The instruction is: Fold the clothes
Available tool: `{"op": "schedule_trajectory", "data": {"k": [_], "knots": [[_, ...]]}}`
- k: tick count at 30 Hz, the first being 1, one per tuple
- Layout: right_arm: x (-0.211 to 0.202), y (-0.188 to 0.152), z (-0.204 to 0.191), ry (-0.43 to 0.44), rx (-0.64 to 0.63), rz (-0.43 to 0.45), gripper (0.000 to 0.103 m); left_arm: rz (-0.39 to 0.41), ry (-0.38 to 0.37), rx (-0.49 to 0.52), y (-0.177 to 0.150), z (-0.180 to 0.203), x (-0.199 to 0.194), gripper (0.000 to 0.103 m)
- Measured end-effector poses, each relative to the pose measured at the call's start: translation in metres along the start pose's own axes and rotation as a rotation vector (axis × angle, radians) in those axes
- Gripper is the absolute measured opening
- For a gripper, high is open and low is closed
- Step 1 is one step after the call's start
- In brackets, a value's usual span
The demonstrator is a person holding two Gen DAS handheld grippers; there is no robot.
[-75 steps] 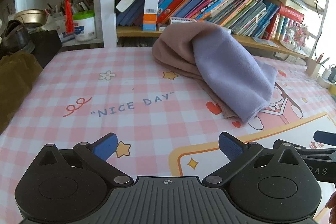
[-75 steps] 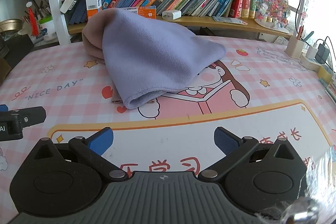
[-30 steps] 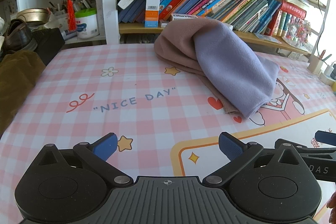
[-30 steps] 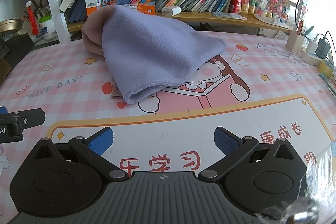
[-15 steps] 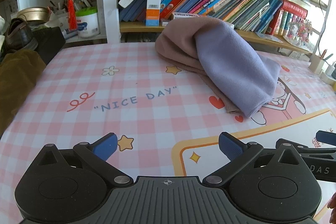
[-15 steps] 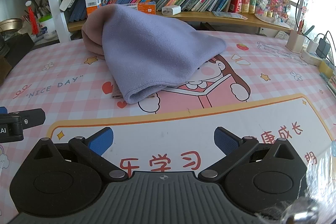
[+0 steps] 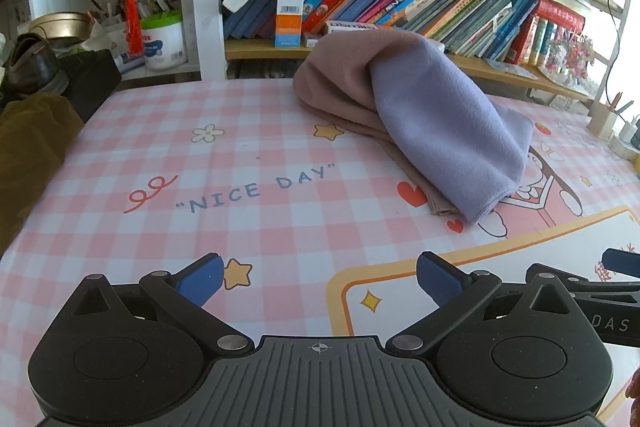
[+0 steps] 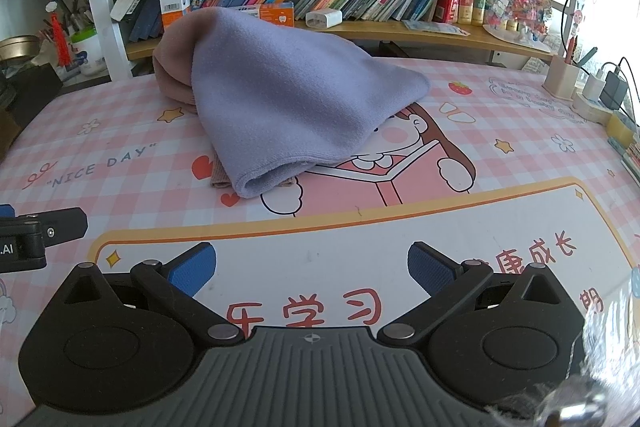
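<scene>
1. Left hand-held gripper (image 7: 318,281) first: I have it hovering low over the checked mat on the bench (image 7: 248,227), fingers spread wide and released, nothing between the blue pads. It is well short of the clothes.

2. Moving right, the clothes lie in one heap toward the back of the bench: a pink-brown garment (image 7: 340,83) underneath, a lavender garment (image 7: 440,131) draped over it. Only a ribbed pink-brown edge peeks out at the heap's near end.

3. Right hand-held gripper (image 8: 312,269) is equally released and empty, hovering over the white panel of the mat, with the near corner of the lavender garment (image 8: 280,107) ahead of it but apart.

4. My judgement: folding has not begun; the heap first needs separating and spreading.

5. What could go wrong:
   - The two layers overlap closely at the near corner, so a pinch there may take both garments at once.
   - The cloth looks like soft fleece; a shallow grip could slip as I lift.
   - Dragging the heap backward could push it against the bookshelf (image 8: 360,31).

6. Around the scene: a dark shoe (image 7: 30,63) and an olive-brown cloth (image 7: 32,155) at the far left edge, a white tub (image 7: 164,43) on the shelf, books behind, a pen holder (image 8: 562,81) and chargers at the right edge. Nothing sits between either gripper and the heap, but the two tools are near each other and could collide if both go for the same corner.
</scene>
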State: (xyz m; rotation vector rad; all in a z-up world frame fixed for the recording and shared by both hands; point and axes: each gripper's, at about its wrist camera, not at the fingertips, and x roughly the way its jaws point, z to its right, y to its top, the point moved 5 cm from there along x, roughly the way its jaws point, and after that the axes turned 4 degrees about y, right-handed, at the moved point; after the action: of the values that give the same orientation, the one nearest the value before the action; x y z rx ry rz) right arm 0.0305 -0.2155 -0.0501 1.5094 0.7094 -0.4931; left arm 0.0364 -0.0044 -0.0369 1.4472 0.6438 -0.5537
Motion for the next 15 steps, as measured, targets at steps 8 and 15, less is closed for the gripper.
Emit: {"op": "schedule_trajectory", "data": {"k": [8,15], "knots": [[-0.0001,-0.0002,0.0002,-0.002,0.008,-0.002,0.103,-0.001,0.004,-0.002,0.0004,-0.0004,0.0013,0.103],[0.0002,-0.0002,0.0009,-0.006,0.011,-0.003,0.103,-0.001,-0.002,0.000,0.0008,-0.0003,0.0013,0.103]]}}
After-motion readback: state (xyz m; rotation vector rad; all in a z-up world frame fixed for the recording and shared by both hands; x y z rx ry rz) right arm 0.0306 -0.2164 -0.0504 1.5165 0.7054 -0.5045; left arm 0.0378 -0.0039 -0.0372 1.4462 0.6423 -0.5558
